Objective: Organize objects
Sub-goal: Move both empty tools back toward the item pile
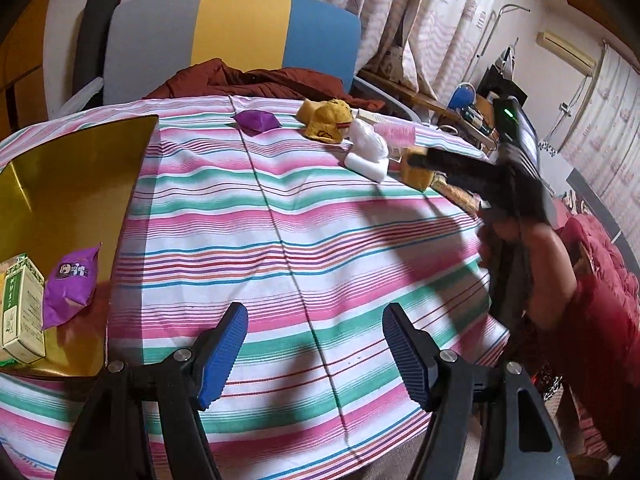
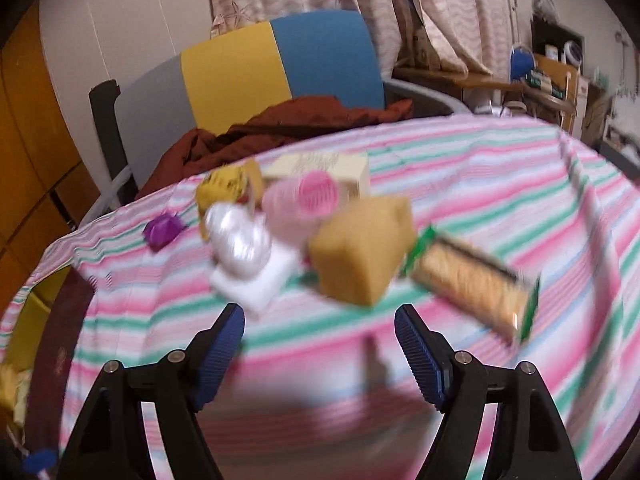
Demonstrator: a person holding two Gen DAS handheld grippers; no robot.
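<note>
Striped cloth (image 1: 280, 216) covers my desk, gold tray (image 1: 72, 184) at left, tricolour chair (image 1: 240, 36) behind, curtains (image 1: 400, 8) beyond, both my jaws spread wide, empty.

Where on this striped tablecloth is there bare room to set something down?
Bare: the middle of the tablecloth, between the gold tray and the far pile. Crowded: around the white item, sponge and cracker pack.

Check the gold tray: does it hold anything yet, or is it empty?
Not empty. The gold tray holds a purple packet and a green-and-cream box at its near end; the rest is bare.
</note>
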